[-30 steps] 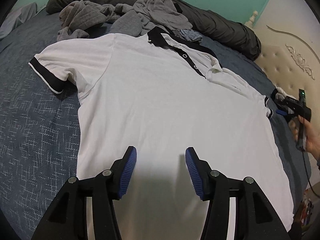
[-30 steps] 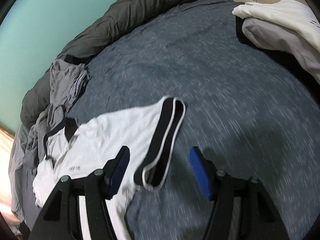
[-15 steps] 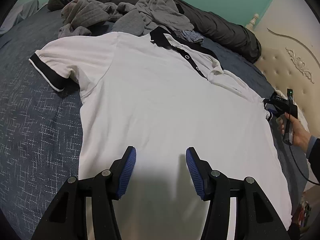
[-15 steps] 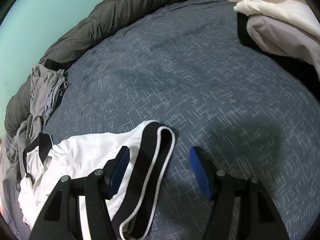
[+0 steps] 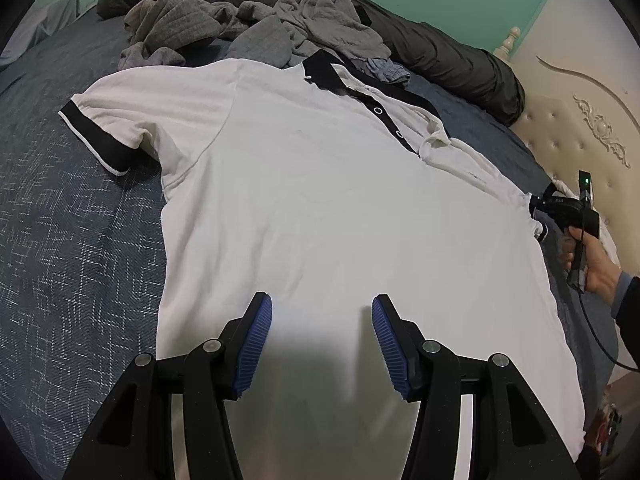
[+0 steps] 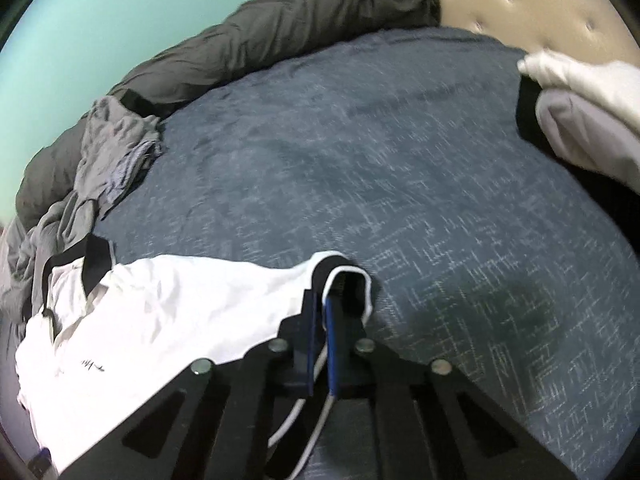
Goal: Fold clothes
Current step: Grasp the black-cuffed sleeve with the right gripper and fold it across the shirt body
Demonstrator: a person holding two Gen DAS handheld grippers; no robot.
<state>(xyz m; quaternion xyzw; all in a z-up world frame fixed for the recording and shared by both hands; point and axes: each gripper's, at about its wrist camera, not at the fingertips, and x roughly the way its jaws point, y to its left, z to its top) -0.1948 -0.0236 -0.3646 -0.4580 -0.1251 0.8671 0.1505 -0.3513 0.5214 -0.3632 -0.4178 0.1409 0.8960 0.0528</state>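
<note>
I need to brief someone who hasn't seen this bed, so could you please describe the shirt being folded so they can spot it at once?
On the blue-grey bedspread, in front of the heap of grey clothes, a white polo shirt lies spread flat. Its black collar and black sleeve cuffs set it apart; the right tool is closed on one cuff.

The left gripper (image 5: 322, 332) hovers with jaws apart over the lower part of a white polo shirt (image 5: 320, 208) spread flat on the blue bedspread (image 5: 68, 248). Far right, the right gripper (image 5: 538, 210) meets the shirt's sleeve; grey clothes (image 5: 248, 32) lie ahead
</note>
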